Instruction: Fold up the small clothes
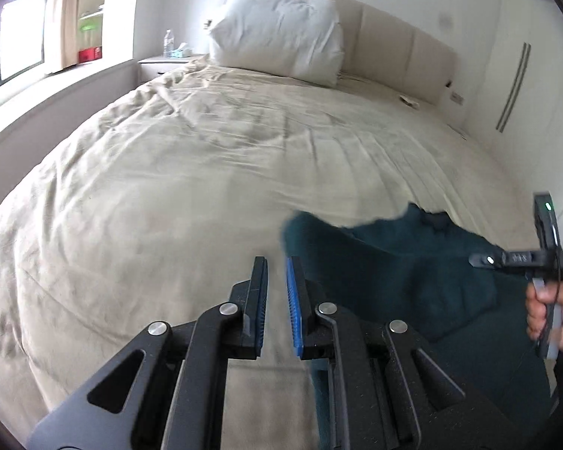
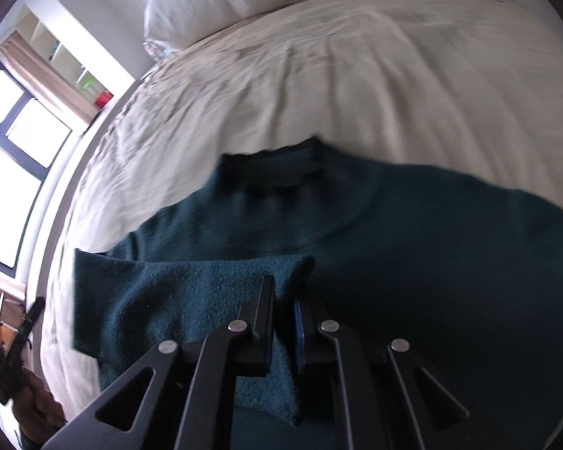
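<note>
Folding is mid-sweep: the left tongs hang released, nothing between them, the teal sweater on the bed just to their right. The right tongs are clenched on a sweater flap; next, I'd judge, lay it flat across the body.

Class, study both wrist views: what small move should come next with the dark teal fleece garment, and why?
Probably carry the right claw across and lay its pinched flap over the dark teal fleece garment. That claw is shut on a fold of fleece, most of the garment lies on the cream bedsheet, and the left claw is open, holding nothing.
</note>
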`<state>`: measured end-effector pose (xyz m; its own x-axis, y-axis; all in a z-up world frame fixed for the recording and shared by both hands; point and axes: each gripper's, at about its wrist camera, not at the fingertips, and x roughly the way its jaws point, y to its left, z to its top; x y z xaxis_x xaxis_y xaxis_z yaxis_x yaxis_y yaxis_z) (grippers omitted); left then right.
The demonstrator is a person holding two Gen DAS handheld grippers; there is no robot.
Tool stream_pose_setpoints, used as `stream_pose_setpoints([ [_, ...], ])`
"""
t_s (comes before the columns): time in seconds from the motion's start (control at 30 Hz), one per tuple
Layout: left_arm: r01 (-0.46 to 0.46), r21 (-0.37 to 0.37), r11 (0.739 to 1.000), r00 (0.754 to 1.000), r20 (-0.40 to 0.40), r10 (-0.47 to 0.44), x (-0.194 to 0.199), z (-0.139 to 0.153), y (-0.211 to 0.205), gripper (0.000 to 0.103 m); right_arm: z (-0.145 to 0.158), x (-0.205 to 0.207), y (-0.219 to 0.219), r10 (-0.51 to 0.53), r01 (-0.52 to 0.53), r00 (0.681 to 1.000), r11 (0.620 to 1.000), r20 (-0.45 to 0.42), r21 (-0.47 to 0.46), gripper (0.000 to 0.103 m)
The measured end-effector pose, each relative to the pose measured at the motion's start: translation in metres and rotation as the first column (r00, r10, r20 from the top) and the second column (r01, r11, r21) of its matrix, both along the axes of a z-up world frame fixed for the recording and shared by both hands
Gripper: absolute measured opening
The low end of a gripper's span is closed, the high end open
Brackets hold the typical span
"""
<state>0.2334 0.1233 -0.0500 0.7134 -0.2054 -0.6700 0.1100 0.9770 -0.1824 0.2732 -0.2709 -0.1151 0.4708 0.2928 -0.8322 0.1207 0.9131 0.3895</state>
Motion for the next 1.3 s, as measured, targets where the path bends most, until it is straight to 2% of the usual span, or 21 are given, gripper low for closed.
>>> stream_pose_setpoints([
  [0.13, 0.011, 0.016, 1.0, 1.0, 0.005, -0.011, 0.02, 0.003, -0.004, 0.012, -0.004, -0.004, -0.026, -0.042, 0.042, 0.999, 0.999, -0.02, -0.016, 0.009],
  [0.3, 0.049, 0.037, 0.998, 0.999, 0.005, -0.049, 0.033, -0.002, -0.03, 0.012, -0.001, -0.01, -0.047, -0.072, 0.071, 0.997, 0.997, -0.023, -0.036, 0.009],
  [0.57, 0.091, 0.071, 0.993, 0.994, -0.061, -0.087, 0.054, -0.031, -0.069, 0.012, -0.007, -0.013, -0.057, -0.098, 0.096, 0.995, 0.995, -0.032, -0.04, 0.009],
  [0.7, 0.12, 0.167, 0.979, 0.991, -0.085, -0.107, 0.069, -0.051, -0.1, 0.012, -0.013, -0.01, -0.057, -0.105, 0.103, 0.994, 0.994, -0.039, -0.037, 0.009],
  [0.77, 0.137, 0.169, 0.976, 0.988, -0.093, -0.123, 0.071, -0.057, -0.109, 0.012, -0.012, -0.012, -0.059, -0.105, 0.104, 0.994, 0.994, -0.034, -0.031, 0.009],
  [0.87, 0.165, 0.259, 0.952, 0.985, -0.091, -0.146, 0.072, -0.067, -0.129, 0.012, -0.012, -0.015, -0.062, -0.104, 0.103, 0.994, 0.994, -0.035, -0.029, 0.01],
  [1.0, 0.212, 0.35, 0.912, 0.972, -0.17, -0.161, 0.084, -0.105, -0.145, 0.011, -0.016, -0.019, -0.067, -0.124, 0.124, 0.992, 0.992, -0.037, -0.004, 0.01],
  [1.03, 0.221, 0.376, 0.9, 0.972, -0.162, -0.171, 0.084, -0.112, -0.148, 0.011, -0.017, -0.019, -0.067, -0.127, 0.127, 0.991, 0.992, -0.037, -0.003, 0.01],
  [1.07, 0.225, 0.41, 0.884, 0.973, -0.139, -0.183, 0.081, -0.114, -0.152, 0.011, -0.017, -0.02, -0.068, -0.136, 0.136, 0.99, 0.991, -0.038, 0.0, 0.012],
  [1.13, 0.229, 0.43, 0.873, 0.973, -0.136, -0.189, 0.081, -0.116, -0.155, 0.011, -0.017, -0.024, -0.07, -0.149, 0.151, 0.988, 0.988, -0.043, 0.033, 0.021],
  [1.23, 0.224, 0.411, 0.884, 0.974, -0.138, -0.183, 0.082, -0.116, -0.152, 0.011, -0.014, -0.035, -0.066, -0.136, 0.139, 0.99, 0.987, -0.043, 0.084, 0.04],
  [1.3, 0.217, 0.413, 0.884, 0.975, -0.134, -0.177, 0.081, -0.115, -0.153, 0.011, -0.012, -0.042, -0.057, -0.117, 0.12, 0.992, 0.989, -0.038, 0.082, 0.043],
])
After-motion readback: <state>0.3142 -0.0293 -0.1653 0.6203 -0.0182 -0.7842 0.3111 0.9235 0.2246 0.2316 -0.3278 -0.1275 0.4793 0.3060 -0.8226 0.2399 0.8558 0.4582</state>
